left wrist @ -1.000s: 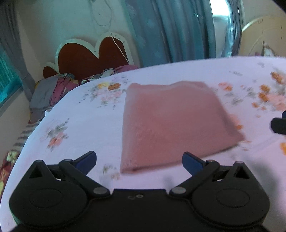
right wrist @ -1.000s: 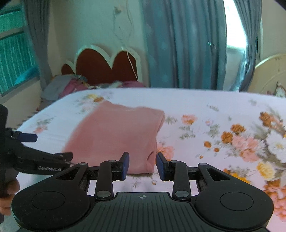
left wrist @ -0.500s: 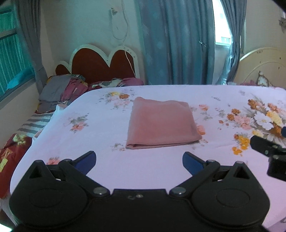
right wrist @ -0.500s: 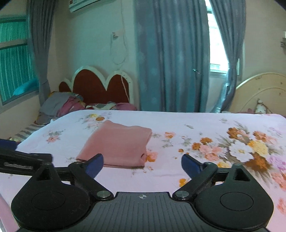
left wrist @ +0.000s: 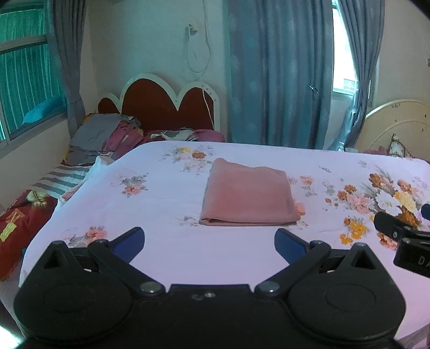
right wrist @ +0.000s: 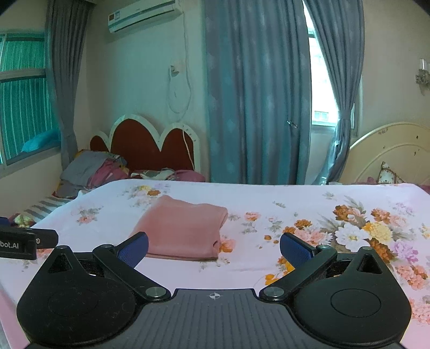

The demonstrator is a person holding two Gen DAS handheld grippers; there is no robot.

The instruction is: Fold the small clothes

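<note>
Fingers spread wide on the left gripper (left wrist: 209,243), nothing between them; the folded pink cloth (left wrist: 248,197) lies flat ahead of the tips, apart from them, on the floral bedsheet (left wrist: 161,241). Right gripper (right wrist: 214,251) gapes wide too, cloth ahead and left of centre, its near corner hidden behind the left fingertip (right wrist: 134,251). Only this view catches the air conditioner (right wrist: 145,14). Bare sheet surrounds the cloth.

Left wrist view: low over the near bed (left wrist: 166,257) edge, facing the red headboard (left wrist: 166,107) at upper left of frame. Right wrist view: same facing, slightly lower. Both share the folded pink cloth (left wrist: 248,192) at mid-frame and the blue curtain (right wrist: 255,107).
</note>
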